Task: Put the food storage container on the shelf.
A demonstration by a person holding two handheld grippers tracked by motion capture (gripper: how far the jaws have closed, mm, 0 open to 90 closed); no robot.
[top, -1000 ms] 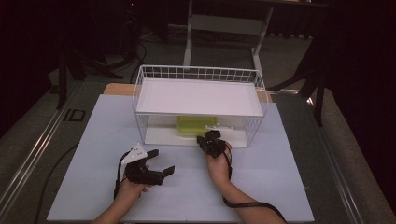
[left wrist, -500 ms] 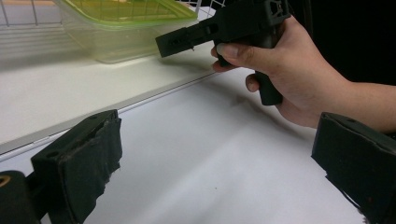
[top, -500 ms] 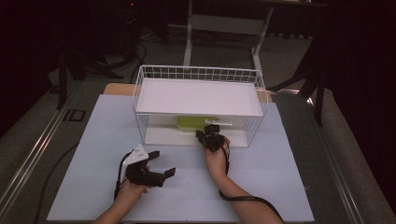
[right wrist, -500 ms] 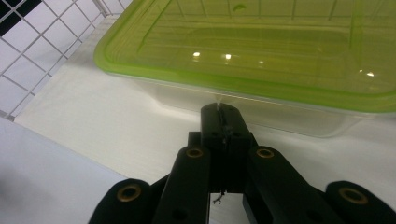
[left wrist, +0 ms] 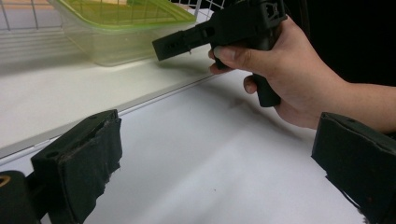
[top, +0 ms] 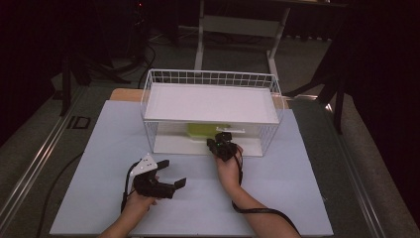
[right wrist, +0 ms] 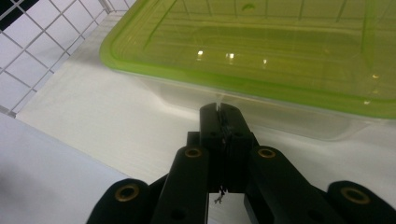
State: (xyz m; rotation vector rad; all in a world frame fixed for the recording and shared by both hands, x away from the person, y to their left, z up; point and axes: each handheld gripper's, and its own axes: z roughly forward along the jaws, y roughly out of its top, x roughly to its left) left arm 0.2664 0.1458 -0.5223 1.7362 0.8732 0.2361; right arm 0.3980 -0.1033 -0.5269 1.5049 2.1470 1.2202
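Observation:
A clear plastic container with a green lid (top: 203, 130) sits on the lower level of a white wire rack (top: 210, 79), under its white top shelf. My right gripper (top: 221, 140) reaches into the rack's open front. In the right gripper view its jaws are pressed together with nothing between them, and the right gripper (right wrist: 219, 109) has its tip just short of the container (right wrist: 261, 51) wall, below the lid rim. My left gripper (top: 171, 173) rests open on the white table sheet, left of the right hand. The left gripper (left wrist: 215, 163) looks toward the container (left wrist: 121, 23) and the right gripper (left wrist: 161, 46).
The rack's wire walls (right wrist: 28, 56) close in its sides and back. The white floor board (left wrist: 56, 93) of the rack lies a step above the table sheet (top: 277, 183). Dark floor and table legs lie beyond the rack.
My right gripper has moved forward from the table in front of the rack into its lower opening, up to the container. The left gripper has barely shifted.

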